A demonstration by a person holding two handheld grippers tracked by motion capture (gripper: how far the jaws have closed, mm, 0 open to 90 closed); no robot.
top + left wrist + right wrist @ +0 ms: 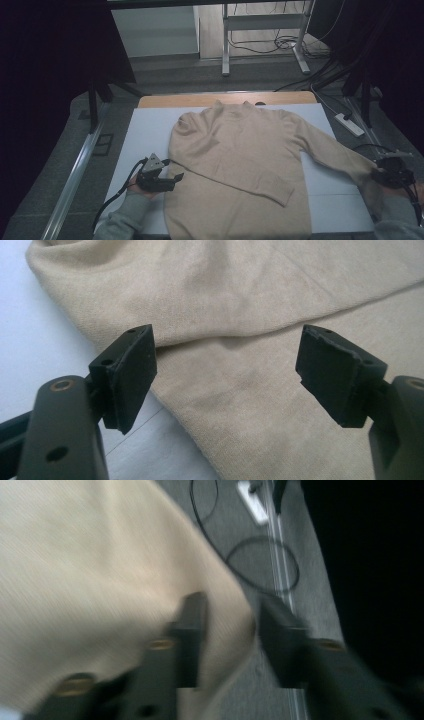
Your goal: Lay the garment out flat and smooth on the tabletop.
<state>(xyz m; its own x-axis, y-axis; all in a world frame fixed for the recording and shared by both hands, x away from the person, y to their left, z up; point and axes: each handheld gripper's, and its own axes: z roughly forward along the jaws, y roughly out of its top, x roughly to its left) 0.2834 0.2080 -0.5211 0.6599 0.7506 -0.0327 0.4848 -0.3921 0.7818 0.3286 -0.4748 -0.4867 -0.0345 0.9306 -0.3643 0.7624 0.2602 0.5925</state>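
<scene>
A beige knitted sweater (240, 165) lies flat on the white-covered table (145, 135), one sleeve folded across its body. The left gripper (176, 177) hovers at its edge, jaws wide and empty. The right gripper (376, 175) is at the far sleeve's cuff (220, 630); that cuff lies between its jaws, which stand partly apart, not pressing.
</scene>
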